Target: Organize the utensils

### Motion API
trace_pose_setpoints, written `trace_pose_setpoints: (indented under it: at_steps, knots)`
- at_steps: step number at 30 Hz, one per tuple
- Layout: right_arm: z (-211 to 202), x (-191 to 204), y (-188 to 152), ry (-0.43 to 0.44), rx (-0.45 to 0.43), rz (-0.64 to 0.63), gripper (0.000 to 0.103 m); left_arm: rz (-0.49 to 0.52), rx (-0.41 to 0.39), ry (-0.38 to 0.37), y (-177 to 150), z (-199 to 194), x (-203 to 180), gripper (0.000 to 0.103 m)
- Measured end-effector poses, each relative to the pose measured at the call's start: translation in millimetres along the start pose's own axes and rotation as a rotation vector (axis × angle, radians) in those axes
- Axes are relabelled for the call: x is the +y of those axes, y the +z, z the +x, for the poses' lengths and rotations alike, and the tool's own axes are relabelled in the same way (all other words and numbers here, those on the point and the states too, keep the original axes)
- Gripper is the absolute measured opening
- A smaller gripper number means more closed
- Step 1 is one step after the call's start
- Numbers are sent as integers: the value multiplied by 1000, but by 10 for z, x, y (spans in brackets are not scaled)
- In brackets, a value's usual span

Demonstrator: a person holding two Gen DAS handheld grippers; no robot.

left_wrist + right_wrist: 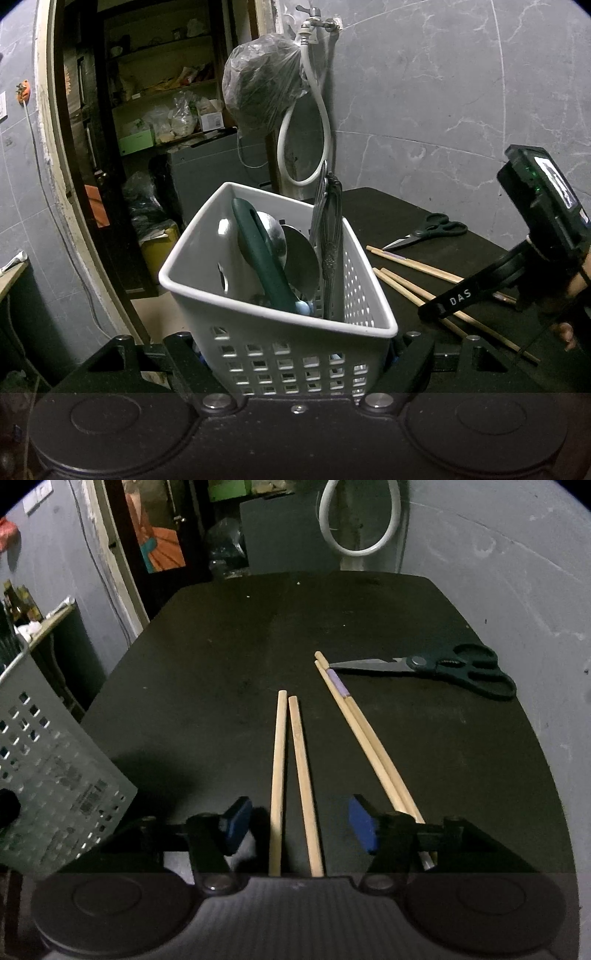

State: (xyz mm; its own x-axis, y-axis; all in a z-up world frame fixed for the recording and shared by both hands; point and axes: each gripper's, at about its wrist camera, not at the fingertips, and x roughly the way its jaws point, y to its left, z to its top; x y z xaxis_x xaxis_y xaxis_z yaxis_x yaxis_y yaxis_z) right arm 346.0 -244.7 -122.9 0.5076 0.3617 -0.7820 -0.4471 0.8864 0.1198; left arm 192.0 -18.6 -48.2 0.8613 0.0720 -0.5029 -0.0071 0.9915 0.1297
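Note:
My left gripper point(295, 343) is shut on the lower front of a white perforated basket point(258, 317), which tilts. Inside it stand a green-handled utensil point(264, 258), a metal ladle point(303, 258) and ornate silver handles point(330, 229). In the right wrist view my right gripper point(299, 827) is open above the black table point(221, 646). A pair of plain wooden chopsticks point(280, 760) lies between its blue pads point(364, 829), touching neither. A second pair of chopsticks point(365, 738), with a purple band, lies just right of them. The basket point(48, 775) shows at the left.
Black-handled scissors point(443, 668) lie at the table's far right, blades pointing left. A grey tiled wall with a tap and white hose point(314, 110) stands behind the table. A doorway with cluttered shelves point(166, 92) opens at the back left.

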Motion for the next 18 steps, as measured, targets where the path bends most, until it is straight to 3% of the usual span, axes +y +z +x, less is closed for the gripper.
trace_pose_setpoints:
  at_steps: [4,8,18]
  knots:
    - [-5,66,-1,-36,10,-40,41,-2,0,2,12,9,4,79]
    - [-24,97,13,-30,34,-56,16,-3,0,3,14,12,5,79]
    - [64,-66,285,53,184,-40,16,-9,-5,2,8,25,20,79]
